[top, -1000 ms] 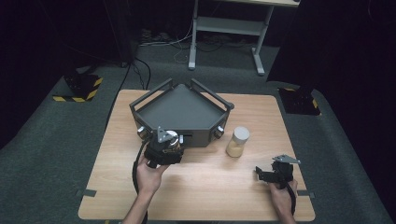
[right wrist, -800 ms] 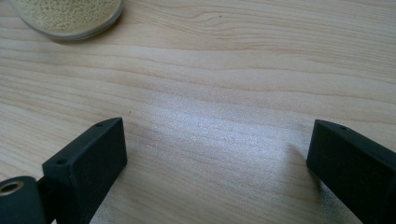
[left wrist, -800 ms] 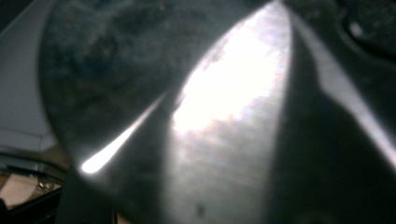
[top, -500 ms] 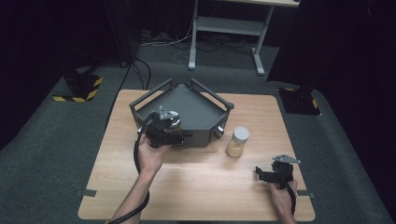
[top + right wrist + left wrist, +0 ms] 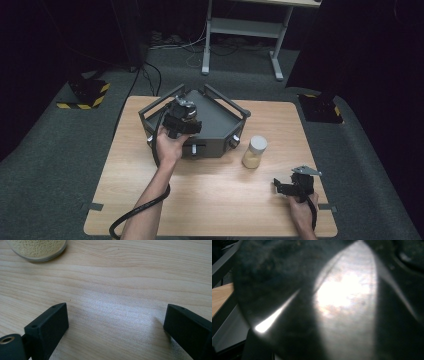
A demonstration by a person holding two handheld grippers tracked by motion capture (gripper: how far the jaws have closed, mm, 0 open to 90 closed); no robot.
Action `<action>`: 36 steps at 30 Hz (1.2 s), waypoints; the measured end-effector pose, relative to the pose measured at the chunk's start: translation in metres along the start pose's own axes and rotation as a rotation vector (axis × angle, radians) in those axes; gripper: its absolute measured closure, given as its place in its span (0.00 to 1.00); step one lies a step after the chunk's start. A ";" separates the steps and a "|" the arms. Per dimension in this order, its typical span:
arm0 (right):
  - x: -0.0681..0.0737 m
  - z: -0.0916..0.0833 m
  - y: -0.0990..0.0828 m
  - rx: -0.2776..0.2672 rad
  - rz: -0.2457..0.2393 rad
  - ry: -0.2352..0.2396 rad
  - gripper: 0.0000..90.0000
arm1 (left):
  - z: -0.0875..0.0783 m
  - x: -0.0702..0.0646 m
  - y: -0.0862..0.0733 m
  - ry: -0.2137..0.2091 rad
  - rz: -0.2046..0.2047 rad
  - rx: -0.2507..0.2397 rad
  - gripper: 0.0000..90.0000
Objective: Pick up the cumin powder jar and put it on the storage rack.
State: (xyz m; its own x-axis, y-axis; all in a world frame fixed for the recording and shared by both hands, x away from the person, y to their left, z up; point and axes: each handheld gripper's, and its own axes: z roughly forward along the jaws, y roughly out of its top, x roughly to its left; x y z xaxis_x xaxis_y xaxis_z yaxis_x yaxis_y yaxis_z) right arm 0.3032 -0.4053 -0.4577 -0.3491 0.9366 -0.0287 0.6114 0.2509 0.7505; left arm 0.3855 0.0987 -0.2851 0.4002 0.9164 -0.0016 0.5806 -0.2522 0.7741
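The left forearm reached up from the table's near edge, stretched forward, with the hand wrapped around the left gripper (image 5: 181, 116) and holding it above the near-left part of the dark tray (image 5: 220, 120). The left gripper's jaws were closed as far as they went on a jar (image 5: 347, 297), a dark, round thing with a bright sheen that sat pressed right against its camera, too close and blurred to read further. In the high view the jar showed at the front of this gripper as a pale-topped round shape. A cable (image 5: 140, 212) trailed from the gripper back along the forearm and curled near the table's front edge. The tray lay under and beyond the gripper, a grey, angular box with rails around its rim and knobs on its near wall.

The right hand rested low at the near-right corner of the table (image 5: 150, 190), gripping the right gripper (image 5: 291, 186), which lay level and pointed left across the wood. Its jaws stood wide apart with nothing between them, bare tabletop under the gap, and they had just been closing a little. Ahead of these jaws, well apart from them, stood a second jar (image 5: 37, 248) of yellowish grains with a white lid, just beside the tray's near-right corner.
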 end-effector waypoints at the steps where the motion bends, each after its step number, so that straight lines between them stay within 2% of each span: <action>1: 0.000 0.000 0.000 0.000 0.000 0.000 0.06 | 0.003 0.000 0.001 0.006 -0.005 0.001 0.35; 3: 0.000 0.000 0.000 0.001 0.000 0.001 0.06 | 0.009 -0.001 0.002 0.015 -0.023 0.000 0.35; 9: 0.000 0.000 0.000 0.000 -0.001 0.002 0.06 | 0.023 -0.002 0.002 0.072 -0.044 0.012 0.35; 13: 0.000 0.000 0.000 0.000 -0.001 0.002 0.06 | 0.032 -0.006 0.001 0.121 -0.040 0.034 0.35; 24: 0.000 0.000 0.000 -0.001 -0.004 0.001 0.06 | 0.039 -0.002 -0.012 0.118 -0.061 0.014 0.35; 36: 0.000 0.000 0.000 -0.001 -0.003 0.000 0.06 | 0.040 0.003 -0.015 0.104 -0.051 0.004 0.34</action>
State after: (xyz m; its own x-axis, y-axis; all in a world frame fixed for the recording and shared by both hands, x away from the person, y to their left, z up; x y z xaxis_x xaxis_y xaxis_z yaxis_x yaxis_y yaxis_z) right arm 0.3028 -0.4050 -0.4577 -0.3516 0.9356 -0.0309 0.6095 0.2538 0.7510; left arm 0.4061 0.0929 -0.3216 0.2945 0.9553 0.0249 0.6014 -0.2056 0.7720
